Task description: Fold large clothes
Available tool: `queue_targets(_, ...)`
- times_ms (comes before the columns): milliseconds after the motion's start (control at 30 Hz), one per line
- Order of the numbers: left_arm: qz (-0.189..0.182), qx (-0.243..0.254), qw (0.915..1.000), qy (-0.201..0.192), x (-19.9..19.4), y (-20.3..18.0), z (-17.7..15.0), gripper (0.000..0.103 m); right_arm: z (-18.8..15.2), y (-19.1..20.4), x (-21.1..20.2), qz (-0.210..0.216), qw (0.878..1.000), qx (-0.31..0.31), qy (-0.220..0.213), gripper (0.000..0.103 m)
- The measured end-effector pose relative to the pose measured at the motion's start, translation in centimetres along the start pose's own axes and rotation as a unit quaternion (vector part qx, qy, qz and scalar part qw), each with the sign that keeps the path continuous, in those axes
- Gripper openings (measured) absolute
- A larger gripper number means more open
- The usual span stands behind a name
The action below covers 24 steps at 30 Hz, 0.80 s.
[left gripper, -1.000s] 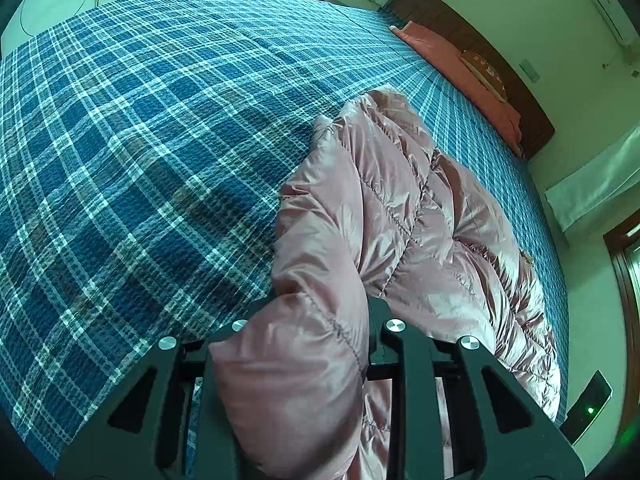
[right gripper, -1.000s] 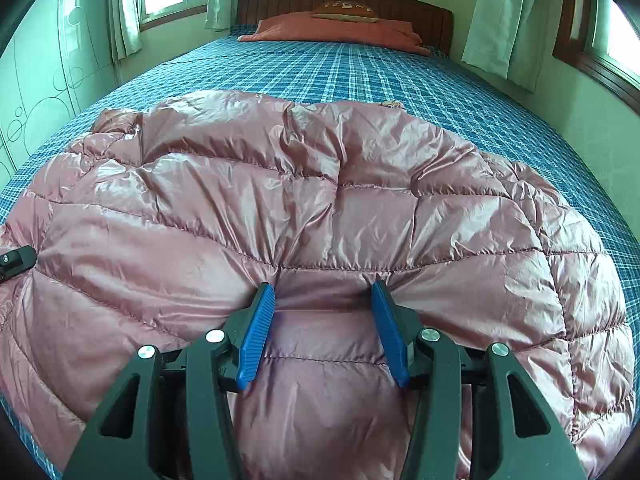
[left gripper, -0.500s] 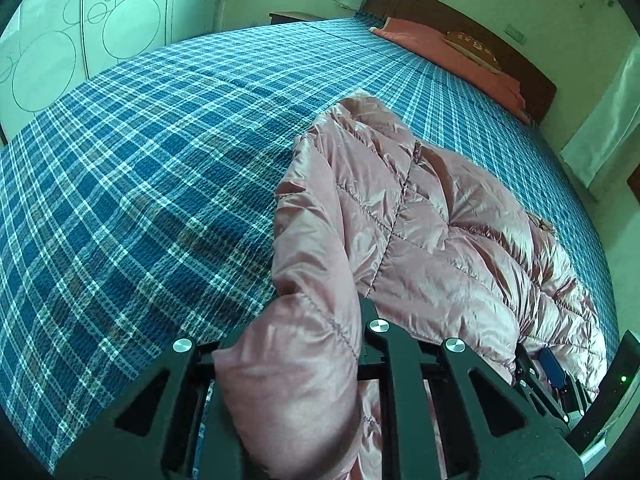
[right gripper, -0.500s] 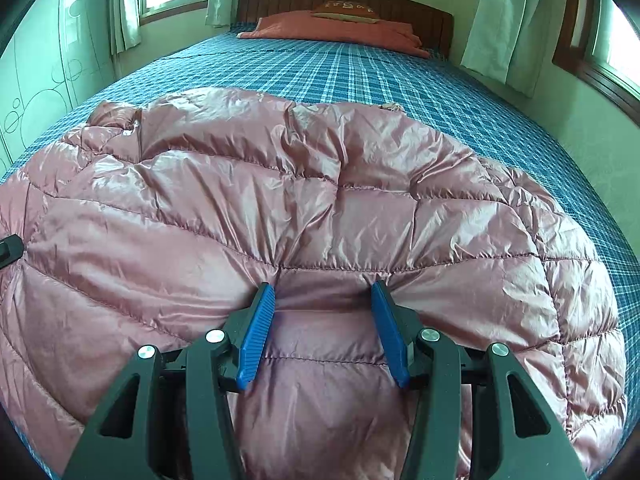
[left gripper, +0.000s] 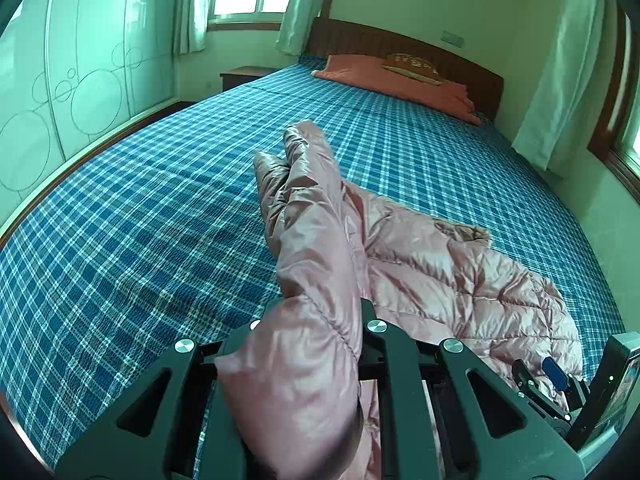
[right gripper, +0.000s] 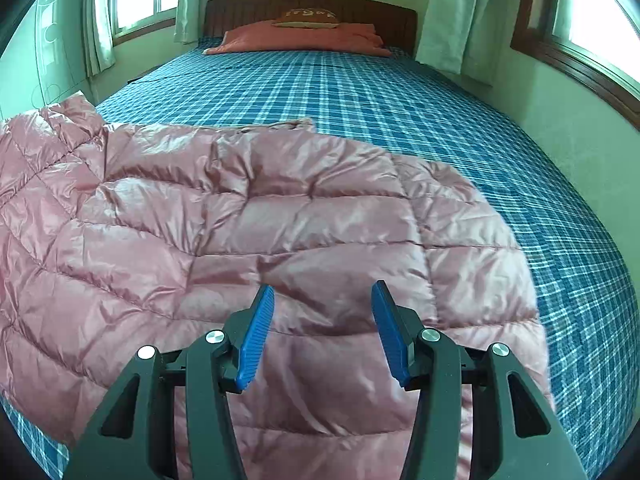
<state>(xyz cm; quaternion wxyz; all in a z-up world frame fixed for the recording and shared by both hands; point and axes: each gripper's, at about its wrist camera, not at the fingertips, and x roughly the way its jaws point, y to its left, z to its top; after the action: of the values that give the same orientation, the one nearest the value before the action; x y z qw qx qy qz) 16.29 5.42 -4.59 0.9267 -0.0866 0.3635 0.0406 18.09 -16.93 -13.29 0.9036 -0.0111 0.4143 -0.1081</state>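
Left wrist view: left gripper [left gripper: 308,332] pinching jacket [left gripper: 432,264] sleeve, lifted near bed [left gripper: 120,216] foot edge; right gripper [right gripper: 322,320] fingers spread over the quilting, gripping nothing, so slick fabric may slip or the body drag unpinned.

The jacket [right gripper: 248,240] lies on the bed [right gripper: 400,92] under the open right jaws; pillows [right gripper: 304,36] far ahead.

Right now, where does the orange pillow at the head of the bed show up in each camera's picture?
Left wrist view: orange pillow sits upper right of centre, against the headboard.
Right wrist view: orange pillow sits top centre.
Shared landmark: the pink puffer jacket on the plaid bedspread.
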Motion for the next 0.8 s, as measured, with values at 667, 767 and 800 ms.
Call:
queue_targets(667, -0.074, 0.231, 0.9700, 0.007, 0.3, -23.8, -8.1, 0.014, -6.0, -21.0, -1.3, -0.100, 0.988, 0.111, 0.029, 0.057)
queue_targets(767, -0.082, 0.252, 0.9637, 0.035, 1.4, -26.6, -10.5, 0.014, -7.2, -22.6, -0.7, -0.105, 0.986, 0.124, 0.040, 0.057)
queue_targets(800, -0.081, 0.258, 0.9617, 0.043, 1.9, -27.3, -11.2, 0.014, -7.5, -23.0, -0.4, -0.108, 0.985, 0.127, 0.044, 0.057)
